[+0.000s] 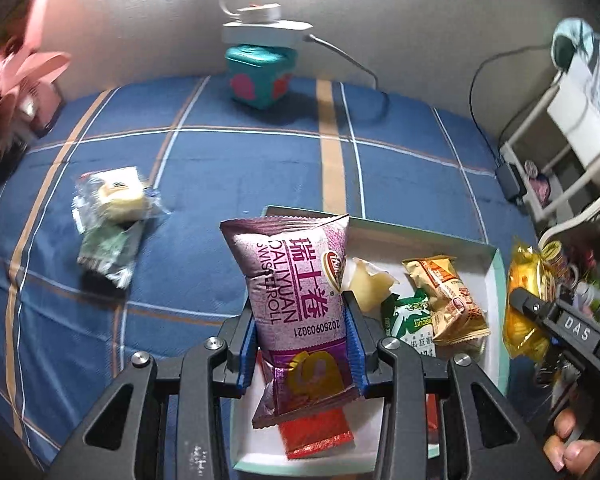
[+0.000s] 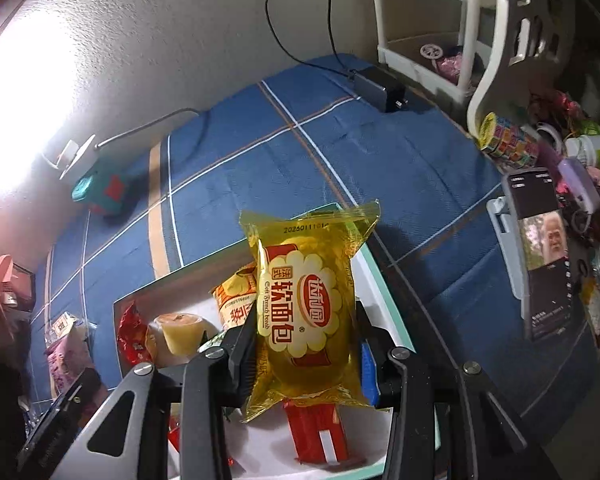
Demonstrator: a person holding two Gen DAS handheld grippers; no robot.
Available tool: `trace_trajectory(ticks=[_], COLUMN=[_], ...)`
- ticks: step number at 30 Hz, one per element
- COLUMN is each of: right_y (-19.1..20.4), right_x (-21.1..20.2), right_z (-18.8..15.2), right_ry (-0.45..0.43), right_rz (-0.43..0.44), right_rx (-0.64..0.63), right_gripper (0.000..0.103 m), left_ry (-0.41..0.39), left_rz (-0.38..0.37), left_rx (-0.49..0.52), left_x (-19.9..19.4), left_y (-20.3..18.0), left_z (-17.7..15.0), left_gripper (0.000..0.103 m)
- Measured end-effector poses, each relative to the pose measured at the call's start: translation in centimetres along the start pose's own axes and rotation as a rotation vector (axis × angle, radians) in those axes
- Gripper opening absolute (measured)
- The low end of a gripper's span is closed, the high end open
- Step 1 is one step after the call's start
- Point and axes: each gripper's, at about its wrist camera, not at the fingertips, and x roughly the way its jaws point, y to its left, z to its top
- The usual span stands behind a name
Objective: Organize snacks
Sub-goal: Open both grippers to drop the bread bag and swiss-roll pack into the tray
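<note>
1. Left gripper [image 1: 302, 320] is pinching the purple Swiss roll packet [image 1: 296, 280] above the white box [image 1: 494, 280]; blind release risks crushing snacks below.
2. Right gripper [image 2: 304, 356] is squeezing the yellow bread packet [image 2: 306, 300] over the same box [image 2: 384, 300]; slippery wrapping may be sliding loose.

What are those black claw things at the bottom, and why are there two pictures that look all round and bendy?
A person holds a grabber in each hand, each with a wide-angle camera looking along its fingers. One picture comes from the left gripper, squeezing a purple Swiss roll packet. The other comes from the right gripper, squeezing a yellow bread packet. Both hang over a white box already holding snacks. It sits on a blue checked cloth, where two more snack packets lie.
</note>
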Motion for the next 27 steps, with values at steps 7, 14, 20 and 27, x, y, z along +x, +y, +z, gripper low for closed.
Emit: trace_trajectory(ticks=[7,14,20,27], right_y=[-0.7,-1.0,-1.1,-0.8], right_x=[3.2,4.3,4.5,4.2], right_z=[0.3,0.1,-0.1,0.4], right_ry=[0.066,0.1,0.118,0.112], right_rz=[0.005,0.015,0.012,0.003], right_rx=[0.004,0.009,0.003,-0.015], right_gripper=[0.043,0.043,0.047,0.07], left_ry=[0.014,0.033,0.059,0.071], left_rz=[0.035,0.059,0.05,0.028], left_rx=[0.041,0.08,0.079,0.05], left_x=[2.1,3.2,3.8,3.3], left_y=[-1.6,-2.8,-3.0,-2.5], left_z=[0.4,-0.1,-0.3,-0.2], left_gripper=[0.04,0.04,0.046,0.059])
